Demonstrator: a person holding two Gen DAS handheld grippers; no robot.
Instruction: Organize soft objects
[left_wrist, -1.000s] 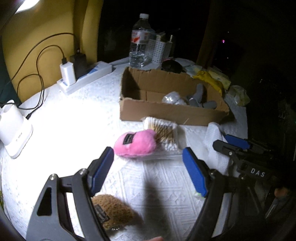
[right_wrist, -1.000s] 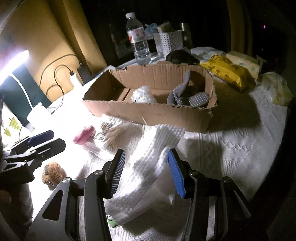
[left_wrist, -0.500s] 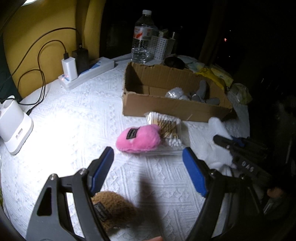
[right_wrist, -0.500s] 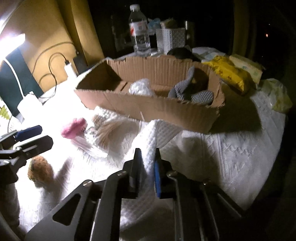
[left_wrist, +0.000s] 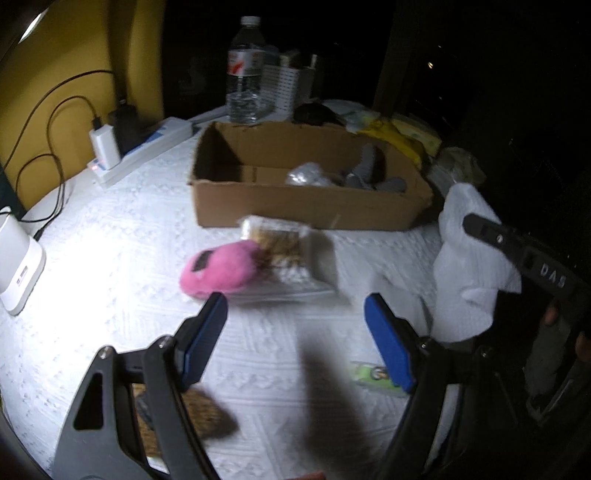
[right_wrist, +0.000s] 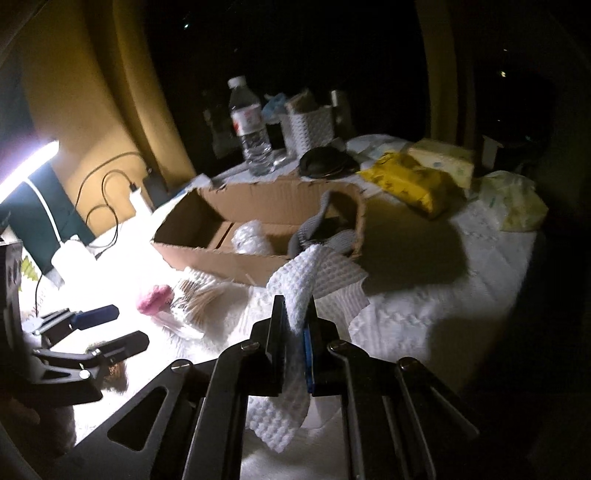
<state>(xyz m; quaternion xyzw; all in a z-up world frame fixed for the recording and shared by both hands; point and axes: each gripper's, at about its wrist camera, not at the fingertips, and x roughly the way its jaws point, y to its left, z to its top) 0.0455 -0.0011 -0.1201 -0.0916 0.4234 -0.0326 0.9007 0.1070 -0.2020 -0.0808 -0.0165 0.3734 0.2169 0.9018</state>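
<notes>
Between the right claw (right_wrist: 295, 325) pads, white cloth (right_wrist: 314, 273), clamped and dangling.

A round table (left_wrist: 110, 236) under a white patterned cloth takes up most of the room in view. Behind the table hangs a yellow curtain (right_wrist: 110, 110), and past the curtain the room is black. A bright strip lamp (right_wrist: 27, 166) glows at the table's left edge, washing that side white while the right side lies in shadow.
</notes>
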